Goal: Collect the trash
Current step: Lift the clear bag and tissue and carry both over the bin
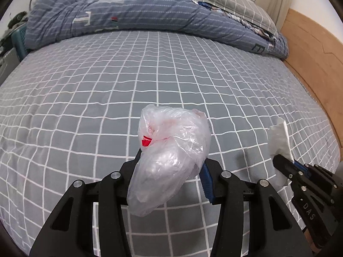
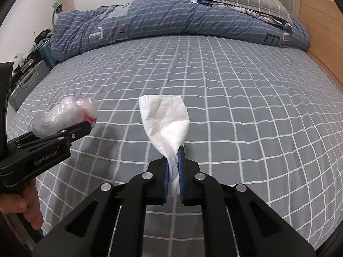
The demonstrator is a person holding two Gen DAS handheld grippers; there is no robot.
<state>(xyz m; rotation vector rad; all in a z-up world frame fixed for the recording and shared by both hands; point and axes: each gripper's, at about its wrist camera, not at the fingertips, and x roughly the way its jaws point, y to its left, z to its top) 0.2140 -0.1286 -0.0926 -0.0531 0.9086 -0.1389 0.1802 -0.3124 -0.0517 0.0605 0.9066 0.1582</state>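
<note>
A crumpled clear plastic bag (image 1: 171, 160) sits clamped in the part-closed left gripper (image 1: 171, 171), held above the checked bed (image 1: 107, 90); a white tissue (image 2: 165, 120) is pinched in the nearly shut right gripper (image 2: 173, 171), over the bed's near edge; a blue quilt (image 2: 160, 19) lies along the far edge.

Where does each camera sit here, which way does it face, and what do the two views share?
Left wrist: on the left hand-held gripper, looking along its fingers down over the bed; its own fingers clamp a crumpled plastic bag, with the right hand-held gripper at lower right.
Right wrist: on the right hand-held gripper, same heading; its fingers pinch a white tissue; the left hand-held gripper and the person's hand show at left.
Shared: bed, rumpled blue quilt, pillow, wooden headboard, bag, tissue.
</note>
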